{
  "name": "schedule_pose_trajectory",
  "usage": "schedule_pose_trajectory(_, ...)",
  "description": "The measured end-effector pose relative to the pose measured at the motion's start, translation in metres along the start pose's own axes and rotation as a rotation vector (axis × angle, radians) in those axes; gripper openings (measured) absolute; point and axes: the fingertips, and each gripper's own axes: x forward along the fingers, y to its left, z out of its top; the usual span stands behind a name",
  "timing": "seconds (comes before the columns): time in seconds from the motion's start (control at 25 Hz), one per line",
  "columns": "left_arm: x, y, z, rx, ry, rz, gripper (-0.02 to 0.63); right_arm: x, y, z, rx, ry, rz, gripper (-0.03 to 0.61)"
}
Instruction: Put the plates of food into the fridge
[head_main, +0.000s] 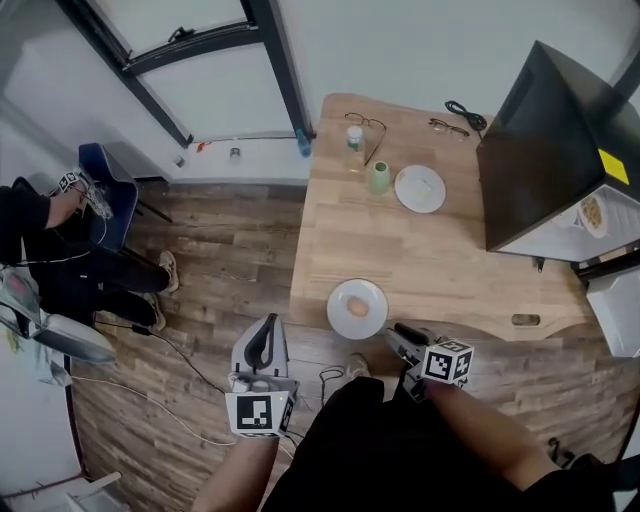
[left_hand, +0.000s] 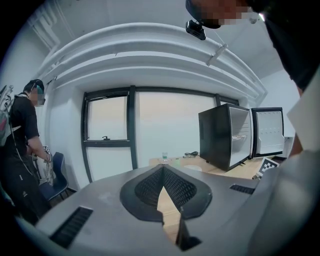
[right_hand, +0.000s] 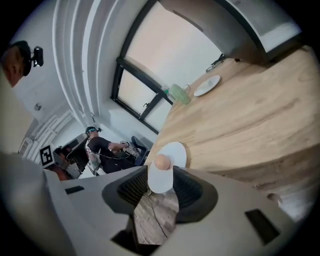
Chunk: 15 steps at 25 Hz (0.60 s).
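Head view: left gripper (head_main: 267, 325) hangs over plank flooring, its ribbed jaws pinched together on nothing. Right gripper (head_main: 393, 333) has its jaws apart and empty, just beside a round white plate (head_main: 338, 316) with a tan ball (head_main: 357, 307), at the wooden table's (head_main: 430, 260) near edge. Farther off sit another plate (head_main: 410, 195) and a boxy black fridge (head_main: 540, 150), its door open.

Sparse lab-like room: wooden table (head_main: 430, 260), black mini fridge (head_main: 545, 140), floor cables (head_main: 190, 365), seated person (head_main: 60, 250).
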Motion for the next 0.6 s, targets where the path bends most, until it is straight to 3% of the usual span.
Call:
schedule_pose_trajectory(0.2,-0.011,0.006,-0.011,0.021,0.023,0.008,0.003,0.025,-0.027,-0.013,0.135,0.0,-0.043,0.179)
schedule_pose_trajectory(0.6,-0.028,0.006,-0.006,0.082,0.049,0.025,0.003,0.066,-0.038,-0.034,0.335,0.025,-0.046,0.185)
